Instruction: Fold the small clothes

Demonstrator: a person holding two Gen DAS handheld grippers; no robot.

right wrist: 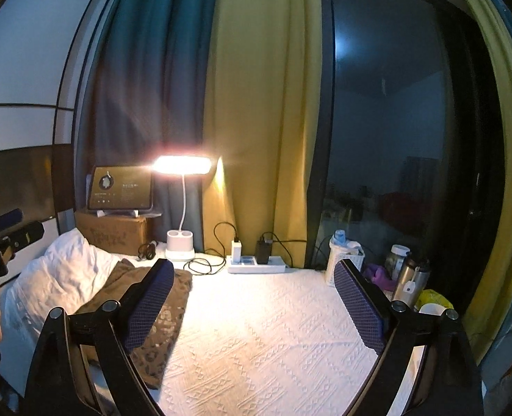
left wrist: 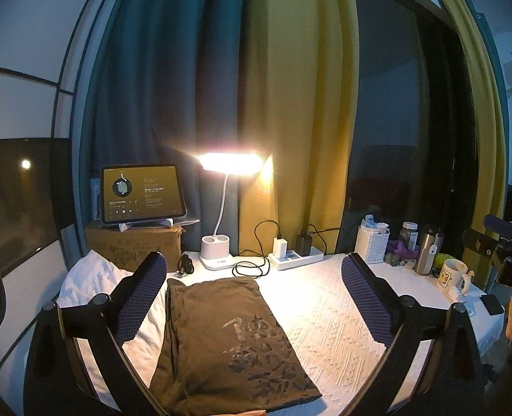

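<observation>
The left gripper (left wrist: 252, 298) is held above the table with its padded fingers (left wrist: 139, 303) spread wide apart and nothing between them. Directly beneath it, a brown garment (left wrist: 221, 346) is laid on the white textured tablecloth (left wrist: 335, 319), folded into a tidy, roughly rectangular bundle with its long side running away from the camera. A faded, pale printed design (lettering of some kind, not legible) is seen across its upper face, and the fabric is lightly creased along the left edge. The right gripper (right wrist: 254, 306) is likewise held with its fingers (right wrist: 150, 306) set well apart, gripping nothing; in the right wrist view the brown garment (right wrist: 159, 319) is found at the left, partly hidden behind the left finger, while bare tablecloth (right wrist: 263, 329) fills the space between the fingers.

Just left of the garment, crumpled white cloth (left wrist: 89, 277) is piled. At the right edge of the table a white mug (left wrist: 451, 275), a steel flask (left wrist: 425, 249) and a white basket (left wrist: 372, 242) are gathered. Farther back, a black cable (left wrist: 252, 267) is coiled beside a power strip (left wrist: 296, 258), and a lit desk lamp (left wrist: 230, 163) is stood on its white base. A tablet (left wrist: 141, 194) is propped on a cardboard box (left wrist: 134, 246) at the far left, against teal and yellow curtains (left wrist: 290, 104).
</observation>
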